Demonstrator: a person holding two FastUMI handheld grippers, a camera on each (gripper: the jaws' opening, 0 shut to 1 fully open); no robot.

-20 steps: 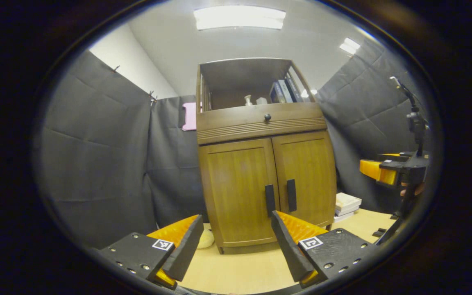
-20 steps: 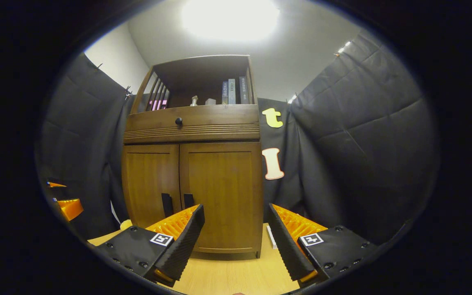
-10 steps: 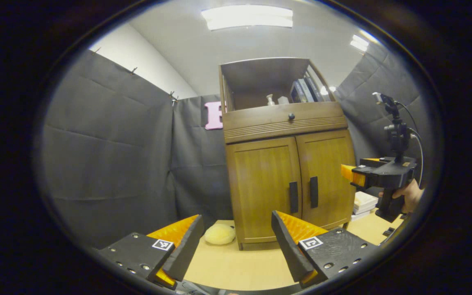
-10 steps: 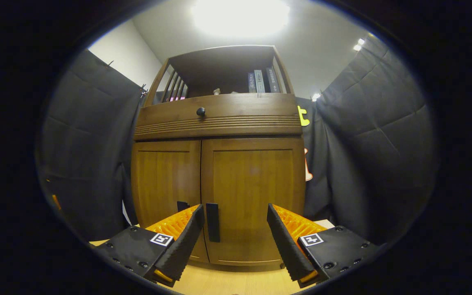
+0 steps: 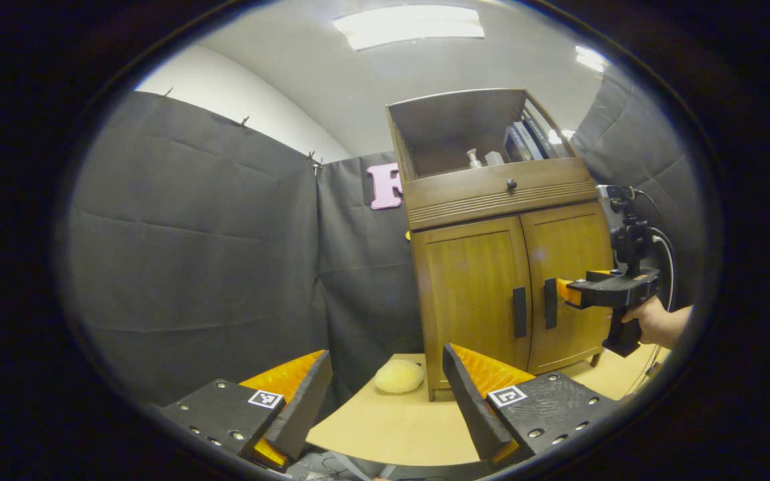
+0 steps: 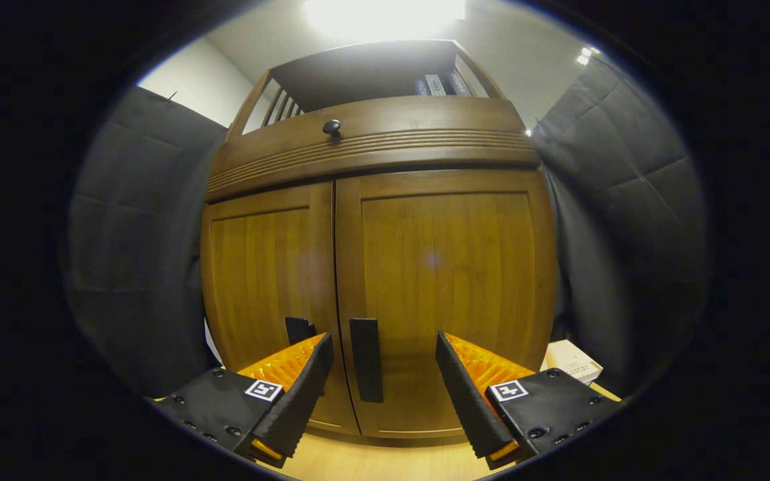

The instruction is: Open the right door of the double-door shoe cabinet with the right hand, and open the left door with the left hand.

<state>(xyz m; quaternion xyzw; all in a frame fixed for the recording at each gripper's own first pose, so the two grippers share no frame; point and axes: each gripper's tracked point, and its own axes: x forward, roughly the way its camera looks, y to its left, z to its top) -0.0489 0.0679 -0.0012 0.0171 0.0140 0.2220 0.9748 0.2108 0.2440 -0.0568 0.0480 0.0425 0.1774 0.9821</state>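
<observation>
Cloth wall is taking up the 9 o'clock side of your left gripper view, and you are holding the left gripper [image 5: 385, 401] at 6 o'clock with its fingers spread wide and nothing between them. Just past them a pale yellow puff [image 5: 399, 376] is lying on the wooden tabletop [image 5: 385, 427], close beside the cabinet's lower left corner. The shoe cabinet [image 5: 498, 267] is standing toward 3 o'clock, both doors sitting flush and closed. Its left door [image 5: 468, 294] and right door [image 5: 569, 267] are each carrying a dark vertical handle along the centre seam, the left handle [image 5: 519, 312] and right handle [image 5: 550, 303] side by side. Above them a drawer front with a dark knob [image 5: 510, 184] is running across, and books [image 5: 525, 139] are leaning in the open shelf on top. At 3 o'clock your hand [image 5: 656, 322] is gripping the right gripper [image 5: 562, 292], whose tips are sitting just beside the right handle; you cannot tell from here whether they are touching it.

In your right gripper view the cabinet is looming close. Right gripper [image 6: 381, 394] fingers at 6 o'clock are spread apart, and the right door's handle [image 6: 365, 369] is showing between them without either finger pressing on it. At 4 o'clock a pale box [image 6: 571, 361] is resting beside the cabinet.
</observation>
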